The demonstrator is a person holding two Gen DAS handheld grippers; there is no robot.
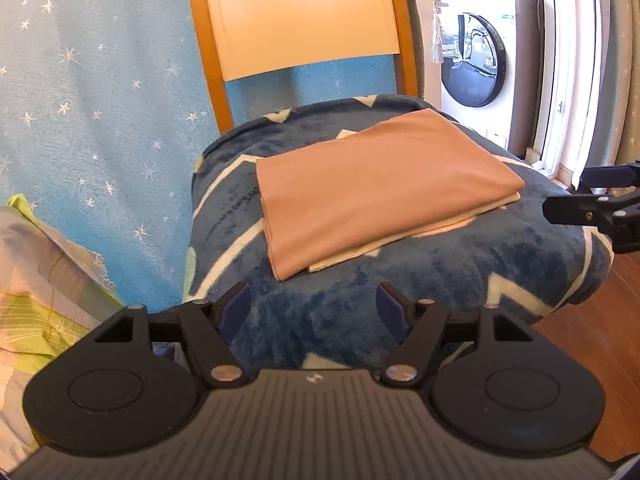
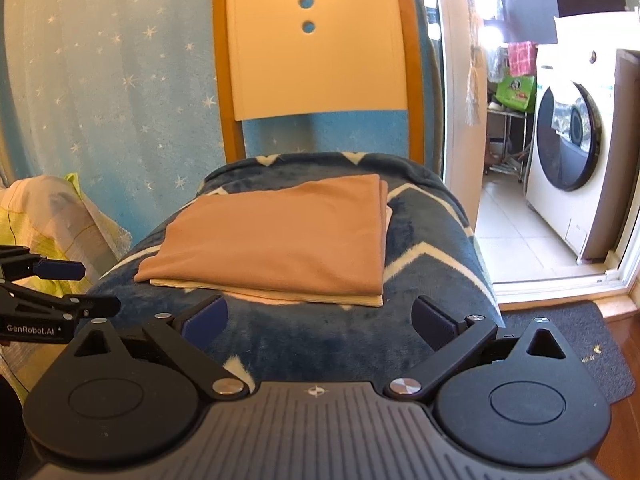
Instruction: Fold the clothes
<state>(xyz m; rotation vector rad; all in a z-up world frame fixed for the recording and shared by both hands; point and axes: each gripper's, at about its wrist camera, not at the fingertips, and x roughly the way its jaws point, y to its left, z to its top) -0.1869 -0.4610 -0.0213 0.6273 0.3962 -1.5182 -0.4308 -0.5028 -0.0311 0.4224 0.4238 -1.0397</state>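
The folded cloth (image 1: 380, 188) lies flat on the blanket (image 1: 400, 300) that covers the chair (image 1: 304, 20) seat. The left gripper (image 1: 314, 306) and the right gripper (image 2: 320, 316) are both released, empty, near the cloth's front edge.

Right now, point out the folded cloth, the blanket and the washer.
Folded cloth (image 1: 380, 184): left wrist view, middle of top layer.
Blanket (image 2: 320, 344): right wrist view, front drape.
Washer (image 2: 568, 140): right wrist view, door glass.
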